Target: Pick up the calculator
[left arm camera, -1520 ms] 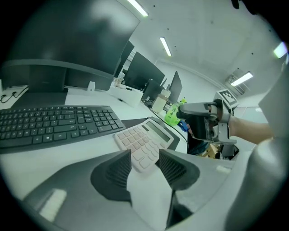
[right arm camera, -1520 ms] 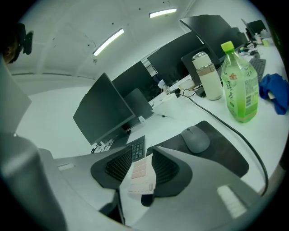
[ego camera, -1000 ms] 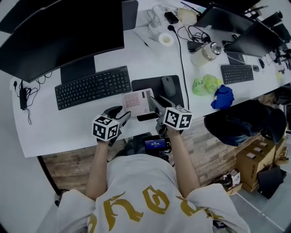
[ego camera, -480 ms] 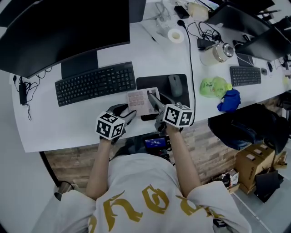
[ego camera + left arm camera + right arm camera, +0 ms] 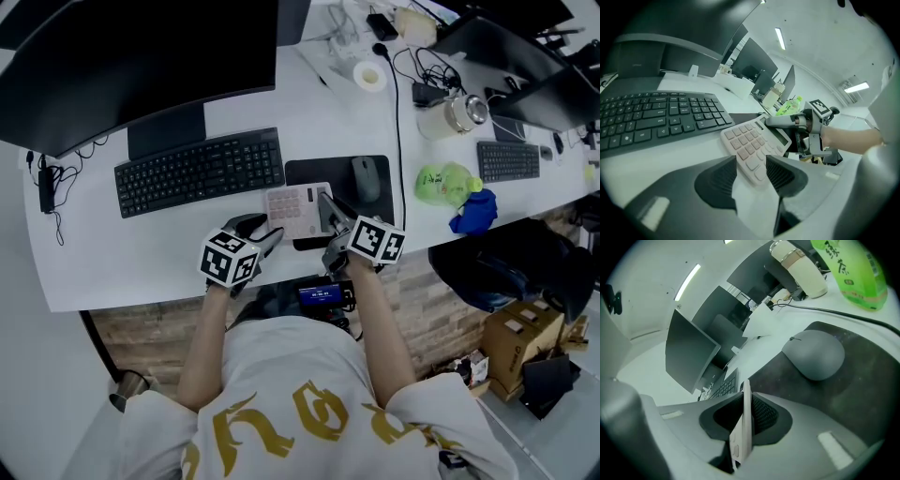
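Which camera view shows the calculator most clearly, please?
The left gripper view: the calculator lies close, with its rows of keys facing the camera. The head view shows it small, from above, partly covered. The right gripper view shows only its thin edge.

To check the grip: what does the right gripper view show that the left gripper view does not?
Only the right one: the calculator edge-on, pressed between the pads of the right gripper, whose jaws have just been closing; the mouse. Only the left one: the keyboard, the calculator's keys, the left gripper open. Both: the calculator.
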`<state>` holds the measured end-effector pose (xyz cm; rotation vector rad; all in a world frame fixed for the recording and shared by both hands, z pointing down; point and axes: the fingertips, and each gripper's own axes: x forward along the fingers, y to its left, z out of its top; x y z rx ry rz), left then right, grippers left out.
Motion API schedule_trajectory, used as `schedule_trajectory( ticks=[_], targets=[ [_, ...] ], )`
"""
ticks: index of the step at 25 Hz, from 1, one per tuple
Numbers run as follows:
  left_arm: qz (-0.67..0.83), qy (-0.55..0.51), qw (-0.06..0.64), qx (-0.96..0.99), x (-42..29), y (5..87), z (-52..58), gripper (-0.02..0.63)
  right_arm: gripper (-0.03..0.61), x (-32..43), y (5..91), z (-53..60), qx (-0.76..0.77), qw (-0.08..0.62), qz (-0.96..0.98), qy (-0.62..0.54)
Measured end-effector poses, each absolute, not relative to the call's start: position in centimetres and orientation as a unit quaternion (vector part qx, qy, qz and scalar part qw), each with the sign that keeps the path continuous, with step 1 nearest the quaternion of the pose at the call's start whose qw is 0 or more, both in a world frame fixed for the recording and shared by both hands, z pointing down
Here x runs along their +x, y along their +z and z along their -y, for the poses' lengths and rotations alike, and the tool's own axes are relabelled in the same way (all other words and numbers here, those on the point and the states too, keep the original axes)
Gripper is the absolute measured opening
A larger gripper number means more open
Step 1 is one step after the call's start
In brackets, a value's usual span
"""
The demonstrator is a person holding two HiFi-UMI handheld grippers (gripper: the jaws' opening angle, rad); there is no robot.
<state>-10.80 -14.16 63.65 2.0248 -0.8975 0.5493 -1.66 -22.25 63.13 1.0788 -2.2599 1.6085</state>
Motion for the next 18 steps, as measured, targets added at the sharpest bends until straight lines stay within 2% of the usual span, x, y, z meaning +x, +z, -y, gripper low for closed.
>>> schedule_trajectory(
  ticks=[11,18],
  targets=[
    [0.359,0.205,0.428,0.804,-11.1,63.6,14.4,0.190,0.080,-1.8,63.4,22.1,0.353,0.048,0.737,0.575],
    [0.372,0.141,0.457,0.796,-12.2,62.5,14.8,0.190,0.080,-1.6,62.4,21.5,0.349,-0.015,0.708,0.614]
  ],
)
